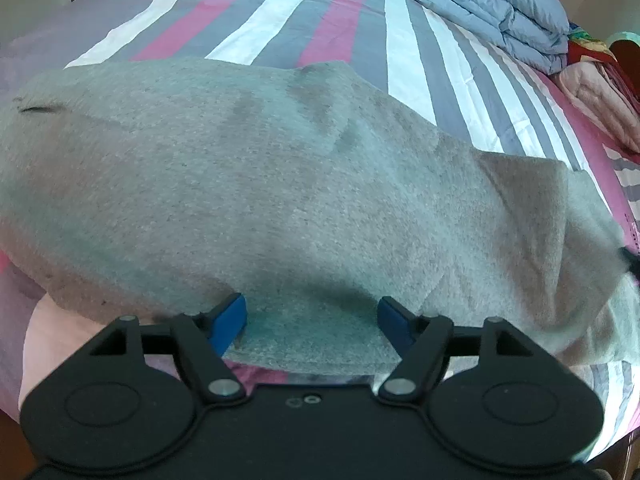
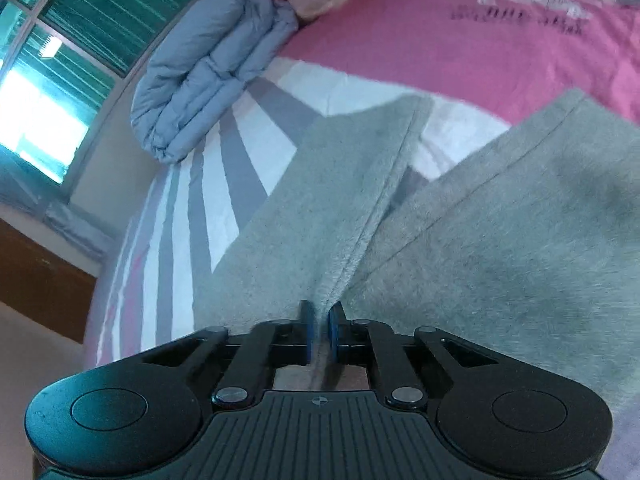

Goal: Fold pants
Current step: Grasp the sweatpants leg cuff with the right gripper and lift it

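The grey pants [image 1: 260, 184] lie spread across the striped bed, filling the middle of the left wrist view. My left gripper [image 1: 312, 320] is open, its blue pads on either side of the near edge of the cloth, which lies between them. In the right wrist view the pants [image 2: 500, 248] show as two grey panels, and my right gripper [image 2: 320, 328] is shut on a seamed edge of the cloth, lifting it into a ridge.
The bed sheet [image 1: 352, 32] has pink, grey and white stripes. A folded blue-grey quilt [image 1: 500, 12] lies at the far right, also in the right wrist view [image 2: 208, 76]. Pink bedding [image 1: 600, 96] lies beside it. A window [image 2: 44, 80] and wooden bed frame [image 2: 36, 276] stand at left.
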